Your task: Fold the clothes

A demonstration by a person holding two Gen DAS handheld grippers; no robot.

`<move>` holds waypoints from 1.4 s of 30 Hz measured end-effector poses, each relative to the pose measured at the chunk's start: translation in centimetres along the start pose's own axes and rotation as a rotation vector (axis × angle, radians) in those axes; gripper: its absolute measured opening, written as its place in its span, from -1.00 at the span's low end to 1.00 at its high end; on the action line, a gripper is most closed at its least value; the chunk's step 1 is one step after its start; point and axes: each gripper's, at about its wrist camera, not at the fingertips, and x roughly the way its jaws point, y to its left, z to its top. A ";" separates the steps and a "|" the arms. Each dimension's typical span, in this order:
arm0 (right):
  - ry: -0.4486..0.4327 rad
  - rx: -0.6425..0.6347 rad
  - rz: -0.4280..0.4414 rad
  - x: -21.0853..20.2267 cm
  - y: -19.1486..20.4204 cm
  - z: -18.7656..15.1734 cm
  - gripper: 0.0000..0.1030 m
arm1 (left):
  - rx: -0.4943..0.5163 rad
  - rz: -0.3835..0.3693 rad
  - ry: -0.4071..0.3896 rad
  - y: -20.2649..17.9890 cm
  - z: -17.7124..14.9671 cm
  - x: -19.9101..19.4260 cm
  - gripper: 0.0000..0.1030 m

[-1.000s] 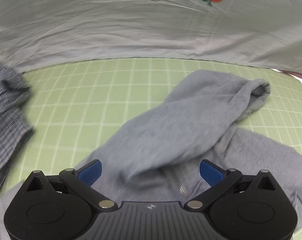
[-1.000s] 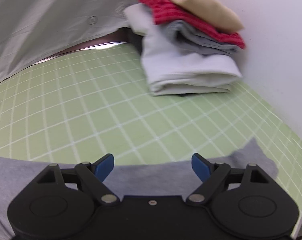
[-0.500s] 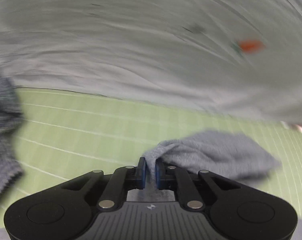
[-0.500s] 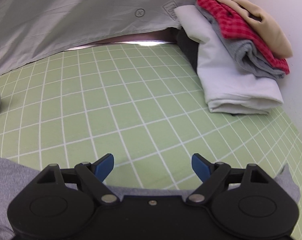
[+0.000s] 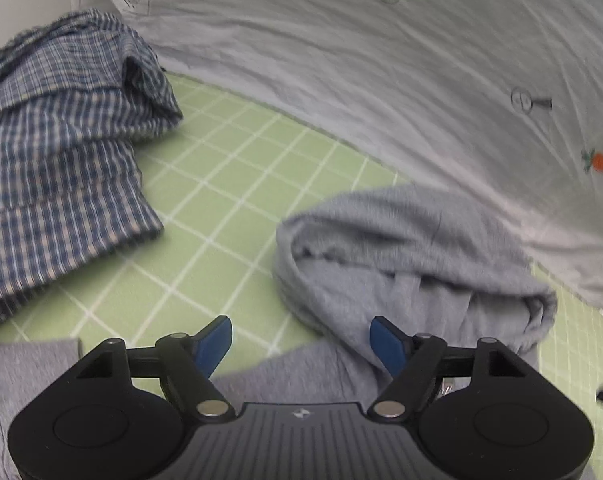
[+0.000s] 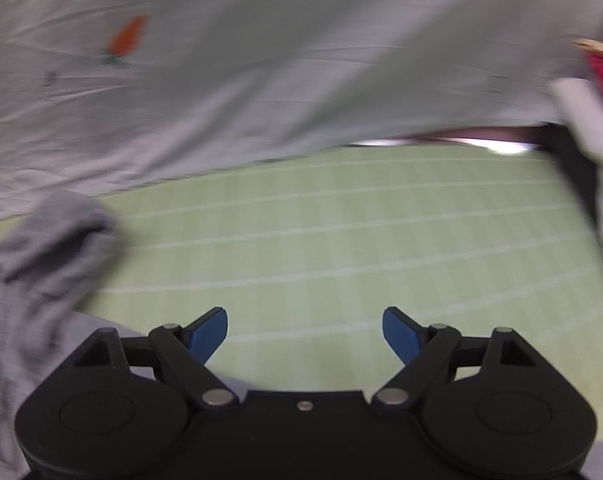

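A grey sweatshirt [image 5: 405, 256] lies bunched on the green grid mat [image 5: 237, 184], its sleeve folded over just ahead and right of my left gripper [image 5: 301, 340]. The left gripper is open and empty, with grey fabric under it. In the blurred right wrist view the same grey garment [image 6: 41, 264] lies at the left. My right gripper [image 6: 305, 332] is open and empty over the mat [image 6: 341, 240].
A blue plaid shirt [image 5: 61, 152] lies crumpled at the left. A pale sheet with carrot prints [image 5: 381, 80] hangs along the back and also shows in the right wrist view [image 6: 261, 72]. A stack of folded clothes [image 6: 589, 120] stands at the far right.
My left gripper had shut on the grey sleeve and carried it over; it has now opened and let go. My right gripper has swung left, staying open.
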 end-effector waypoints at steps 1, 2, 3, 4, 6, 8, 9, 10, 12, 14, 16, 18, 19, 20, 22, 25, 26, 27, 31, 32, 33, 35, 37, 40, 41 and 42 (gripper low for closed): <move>0.004 -0.008 0.051 0.7 1.5 0.3 0.66 | 0.007 0.002 0.010 -0.3 -0.3 0.2 0.49; 0.009 -0.016 0.102 1.4 3.0 0.6 0.66 | 0.009 0.003 0.015 -0.5 -0.7 0.4 0.49; 0.021 -0.037 0.148 2.2 4.7 0.8 0.66 | 0.003 0.005 0.018 -0.5 -0.9 0.6 0.49; 0.030 -0.065 0.176 2.7 6.2 0.7 0.66 | -0.003 0.006 0.020 -0.5 -1.0 0.8 0.49; 0.048 -0.123 0.226 3.6 9.3 0.4 0.66 | -0.016 0.000 0.017 -0.2 -1.0 1.0 0.49; 0.054 -0.157 0.243 4.2 11.4 0.1 0.66 | -0.017 -0.024 0.003 0.0 -0.9 1.2 0.49; 0.051 -0.165 0.250 4.4 12.1 -0.3 0.66 | -0.011 -0.034 -0.009 0.0 -0.8 1.4 0.49; 0.049 -0.169 0.249 4.9 12.6 -0.5 0.65 | 0.001 -0.038 -0.018 -0.2 -0.8 1.5 0.49; 0.048 -0.175 0.243 5.9 13.5 -0.9 0.52 | 0.036 -0.051 -0.029 -0.8 -0.6 1.9 0.40; 0.018 -0.220 0.247 5.6 13.8 -1.3 -0.11 | 0.104 -0.067 -0.031 -1.8 -0.6 2.2 -0.23; -0.015 -0.267 0.251 5.3 14.1 -1.8 -0.44 | 0.185 -0.080 -0.019 -3.1 -0.4 2.6 -0.68; -0.047 -0.314 0.255 5.0 14.3 -2.3 -0.60 | 0.201 -0.084 -0.017 -3.9 0.0 2.9 -0.73; -0.063 -0.337 0.257 4.8 14.4 -2.5 -0.65 | 0.207 -0.088 -0.017 -4.4 0.2 3.2 -0.73; -0.075 -0.331 0.243 4.9 14.0 -2.3 -0.70 | 0.198 -0.108 -0.017 -4.7 0.5 3.7 -0.73; -0.094 -0.310 0.209 5.4 12.9 -1.5 -0.73 | 0.191 -0.141 -0.021 -5.8 1.2 4.9 -0.73; -0.109 -0.282 0.152 7.0 11.5 0.6 -0.79 | 0.203 -0.164 -0.035 -8.3 2.2 6.8 -0.73; -0.110 -0.277 0.131 7.8 11.3 1.5 -0.80 | 0.202 -0.167 -0.037 -9.0 2.4 7.1 -0.72; -0.109 -0.274 0.110 8.3 11.1 2.1 -0.79 | 0.202 -0.170 -0.038 -9.7 2.7 7.4 -0.66; -0.101 -0.276 0.041 8.6 10.3 4.2 -0.51 | 0.184 -0.190 -0.058 -9.9 2.8 5.3 -0.26; -0.097 -0.279 0.029 8.2 10.1 4.5 -0.26 | 0.179 -0.194 -0.072 -9.3 2.5 4.0 0.02; -0.123 -0.274 0.020 6.9 9.5 4.3 -0.19 | 0.175 -0.198 -0.087 -8.6 2.2 2.7 0.31; -0.145 -0.242 0.030 3.8 7.5 3.4 0.13 | 0.165 -0.204 -0.113 -7.2 1.5 0.1 0.44; -0.137 -0.180 0.039 0.7 4.8 1.7 0.16 | 0.156 -0.177 -0.106 -4.9 -0.3 -2.6 0.45; -0.104 -0.131 0.011 -3.7 1.2 -2.2 0.17 | 0.146 -0.096 -0.087 -1.6 -3.7 -6.4 0.54; -0.084 -0.121 -0.002 -4.9 0.3 -3.9 0.17 | 0.137 -0.065 -0.069 -0.6 -5.0 -7.3 0.56; -0.062 -0.111 -0.014 -6.2 -0.5 -5.5 0.17 | 0.127 -0.035 -0.052 0.5 -6.3 -8.3 0.56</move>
